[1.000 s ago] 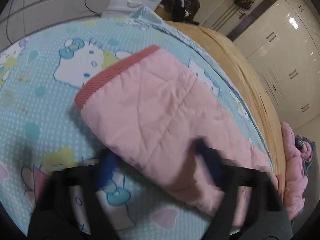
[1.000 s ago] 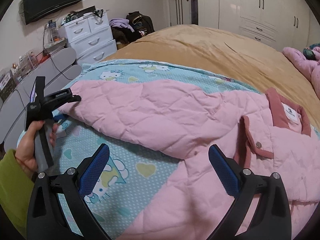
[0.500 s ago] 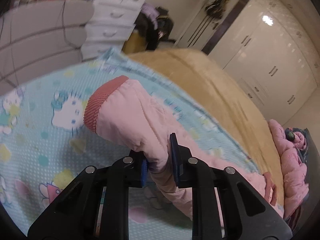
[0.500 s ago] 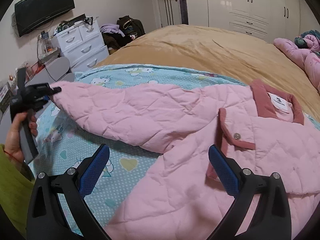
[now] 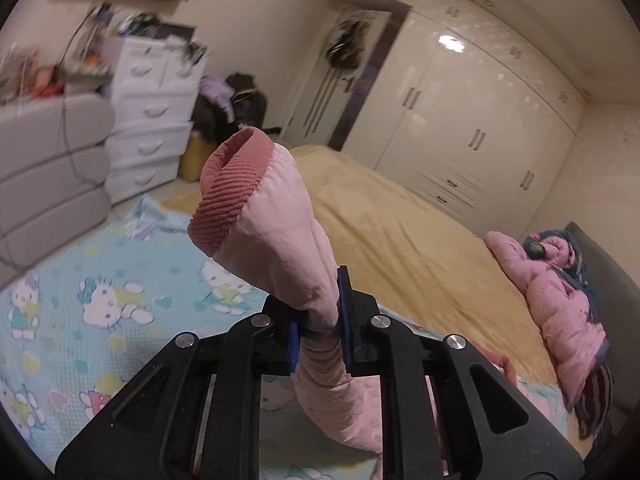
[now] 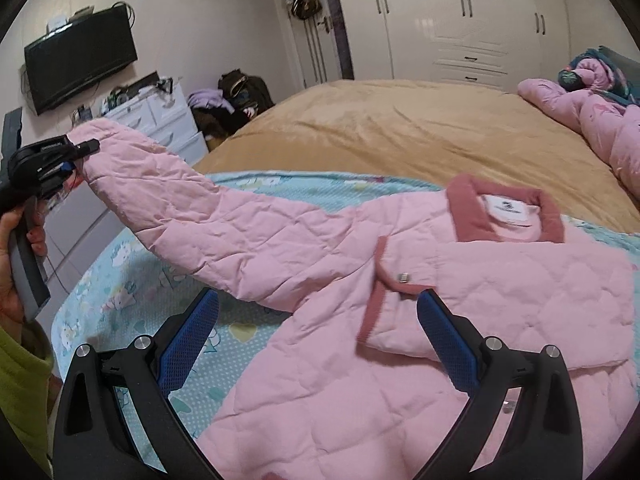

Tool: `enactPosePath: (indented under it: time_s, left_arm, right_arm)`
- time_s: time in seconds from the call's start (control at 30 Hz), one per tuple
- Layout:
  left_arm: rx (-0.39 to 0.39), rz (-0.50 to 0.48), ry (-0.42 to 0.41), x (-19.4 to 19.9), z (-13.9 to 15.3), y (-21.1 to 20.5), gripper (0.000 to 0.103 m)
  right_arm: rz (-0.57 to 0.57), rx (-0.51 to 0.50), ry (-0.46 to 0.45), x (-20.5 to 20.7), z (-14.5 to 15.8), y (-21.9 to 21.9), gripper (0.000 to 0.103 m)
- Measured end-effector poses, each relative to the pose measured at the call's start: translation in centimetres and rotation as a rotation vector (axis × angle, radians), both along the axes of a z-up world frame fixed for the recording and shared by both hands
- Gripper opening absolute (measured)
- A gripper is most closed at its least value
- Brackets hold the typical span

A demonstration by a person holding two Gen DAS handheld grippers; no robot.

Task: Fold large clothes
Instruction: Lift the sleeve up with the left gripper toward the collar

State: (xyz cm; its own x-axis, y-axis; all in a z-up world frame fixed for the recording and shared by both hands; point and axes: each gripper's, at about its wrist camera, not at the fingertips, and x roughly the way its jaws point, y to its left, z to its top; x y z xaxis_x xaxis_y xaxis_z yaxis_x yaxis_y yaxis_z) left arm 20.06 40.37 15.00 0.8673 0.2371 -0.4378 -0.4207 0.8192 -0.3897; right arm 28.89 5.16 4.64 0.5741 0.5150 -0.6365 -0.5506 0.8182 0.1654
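Note:
A pink quilted jacket (image 6: 400,312) with a darker pink collar (image 6: 504,216) lies on a light blue cartoon-print sheet (image 6: 132,276). My left gripper (image 5: 318,328) is shut on the jacket's sleeve (image 5: 280,240) just behind its ribbed cuff (image 5: 228,196), which stands up in front of the camera. In the right wrist view the left gripper (image 6: 76,152) holds the sleeve (image 6: 208,216) raised off the bed at the far left. My right gripper (image 6: 318,332) is open and empty, hovering above the jacket's front panel near a snap button (image 6: 404,277).
The sheet lies over a tan bedspread (image 6: 400,128). A bundle of pink bedding (image 6: 592,120) lies at the bed's right side. White drawers (image 5: 152,112) and a clothes pile (image 6: 232,100) stand past the bed's corner. White wardrobes (image 5: 480,128) line the far wall.
My left gripper closed on the sleeve near the cuff and lifted it off the sheet. My right gripper moved right over the jacket body, staying open.

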Motion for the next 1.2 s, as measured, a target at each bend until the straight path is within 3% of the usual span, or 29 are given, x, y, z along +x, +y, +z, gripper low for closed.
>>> enactPosePath:
  time_s: [0.3, 0.53, 0.97, 1.2]
  left_arm:
    - [0.096, -0.103, -0.028, 1.3, 4.5, -7.4, 0.007]
    - [0.151, -0.191, -0.039, 2.9, 6.1, -13.0, 0.006]
    - [0.224, -0.351, -0.043, 5.8, 6.6, -23.5, 0.005]
    - [0.227, -0.456, -0.033, 7.6, 5.6, -29.6, 0.004]
  right_arm:
    - [-0.086, 0.058, -0.030, -1.2, 2.5, -6.6, 0.099]
    - [-0.166, 0.091, -0.036, -1.8, 3.3, -11.9, 0.099]
    - [-0.280, 0.132, -0.037, -2.2, 3.5, -20.7, 0.099]
    - [-0.351, 0.165, -0.025, -2.1, 2.8, -25.4, 0.099]
